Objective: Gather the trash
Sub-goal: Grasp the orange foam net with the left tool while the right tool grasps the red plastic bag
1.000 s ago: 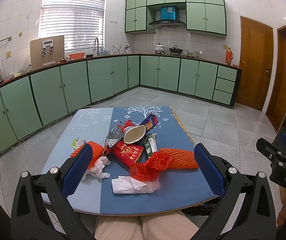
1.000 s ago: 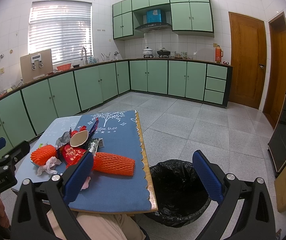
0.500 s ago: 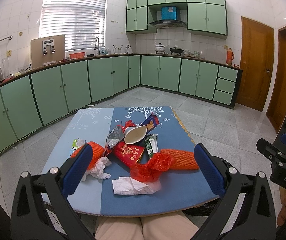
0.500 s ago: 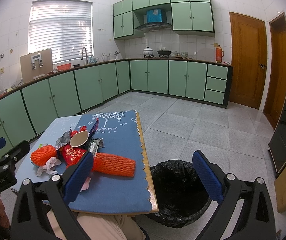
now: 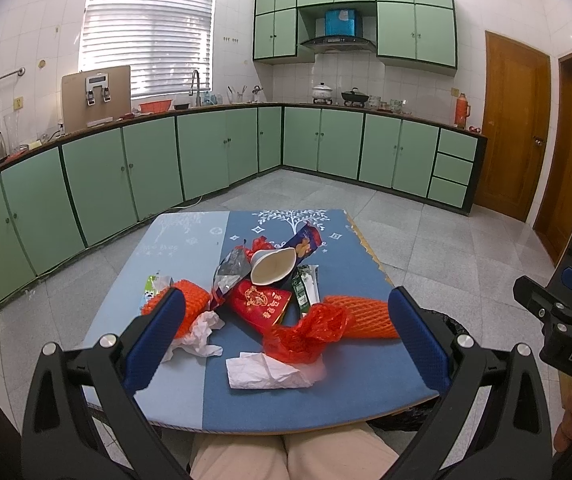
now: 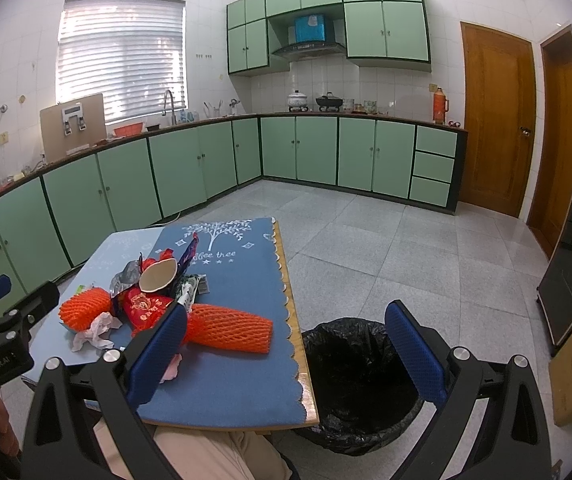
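Blue-padded and spread wide, the left hand-held gripper (image 5: pixel 286 340) hangs released above the near edge of a table (image 5: pixel 325 400) covered in a blue cloth, nothing between its fingers, with the person's beige-clad knees (image 5: pixel 286 456) tucked beneath the table. Off the table's right side, the right hand-held gripper (image 6: pixel 286 356) is likewise released and empty, poised over a bin lined with a black bag (image 6: pixel 357 380) that stands on the floor just beside the table's right edge.

Nearest on the table lies a crumpled white tissue (image 5: pixel 266 372), touching a bunched red plastic bag (image 5: pixel 309 334) just behind it. Right of that bag stretches a long orange foam net sleeve (image 5: pixel 361 316); a second, shorter orange foam net (image 5: pixel 190 304) sits toward the table's left side, with another crumpled tissue (image 5: pixel 202 334) against it and a small green-and-white packet (image 5: pixel 152 286) behind.

At the middle of the table lies a red packet with gold print (image 5: pixel 260 302), a green wrapper (image 5: pixel 303 288) beside it to the right. Behind these a white paper cup (image 5: pixel 272 266) lies tipped on its side, a silver foil wrapper (image 5: pixel 230 270) to its left and a dark blue snack wrapper (image 5: pixel 305 240) just beyond.

Past the table's far edge, green cabinets (image 5: pixel 206 152) line the tiled kitchen walls.
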The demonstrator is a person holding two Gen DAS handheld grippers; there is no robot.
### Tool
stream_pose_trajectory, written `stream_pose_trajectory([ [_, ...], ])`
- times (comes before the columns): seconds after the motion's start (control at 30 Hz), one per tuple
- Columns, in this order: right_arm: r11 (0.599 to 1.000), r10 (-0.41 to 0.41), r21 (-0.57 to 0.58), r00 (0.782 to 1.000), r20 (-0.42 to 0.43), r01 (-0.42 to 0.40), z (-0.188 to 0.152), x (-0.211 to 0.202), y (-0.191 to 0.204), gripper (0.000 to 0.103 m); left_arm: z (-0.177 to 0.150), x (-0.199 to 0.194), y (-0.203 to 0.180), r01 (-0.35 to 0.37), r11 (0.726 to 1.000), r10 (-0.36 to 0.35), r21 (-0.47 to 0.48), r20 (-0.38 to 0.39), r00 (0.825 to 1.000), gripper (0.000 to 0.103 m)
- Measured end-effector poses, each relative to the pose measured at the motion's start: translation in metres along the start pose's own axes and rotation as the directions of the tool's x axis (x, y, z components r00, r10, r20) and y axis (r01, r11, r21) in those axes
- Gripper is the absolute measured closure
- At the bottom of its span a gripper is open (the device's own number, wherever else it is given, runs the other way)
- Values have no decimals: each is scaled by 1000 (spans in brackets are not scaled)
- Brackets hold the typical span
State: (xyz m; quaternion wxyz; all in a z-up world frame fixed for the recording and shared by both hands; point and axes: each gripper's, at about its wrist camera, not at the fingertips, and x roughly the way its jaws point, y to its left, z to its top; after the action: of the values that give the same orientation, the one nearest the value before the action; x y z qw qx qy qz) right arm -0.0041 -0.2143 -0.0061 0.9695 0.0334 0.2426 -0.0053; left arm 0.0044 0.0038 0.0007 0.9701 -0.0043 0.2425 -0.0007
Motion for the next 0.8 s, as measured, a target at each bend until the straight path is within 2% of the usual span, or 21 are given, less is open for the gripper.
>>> stream_pose_trajectory([
  [0.13, 1000, 3, -5, 1000, -5, -3, 5, 11, 2, 6, 1, 8, 7, -7, 1000, 7, -7, -5, 1000, 5],
  [0.33, 999, 33, -26, 999, -4, -33, 10, 39, 19, 6, 0, 31, 38, -77, 996, 78, -48, 17, 997, 5],
  [0.47, 996, 80, -47, 997, 7, -80, 15, 66, 38, 6, -1, 49, 64, -127, 990, 129, -65, 29, 991, 5],
  [0.67, 981, 181, -67, 983, -16, -182, 18, 114, 76, 16, -14, 84, 98, -176, 983, 177, -55, 10, 984, 5],
  [0.8, 970, 227, -77, 972, -55, -230, 9, 133, 92, 17, -27, 100, 116, -160, 985, 159, -65, -22, 987, 5],
])
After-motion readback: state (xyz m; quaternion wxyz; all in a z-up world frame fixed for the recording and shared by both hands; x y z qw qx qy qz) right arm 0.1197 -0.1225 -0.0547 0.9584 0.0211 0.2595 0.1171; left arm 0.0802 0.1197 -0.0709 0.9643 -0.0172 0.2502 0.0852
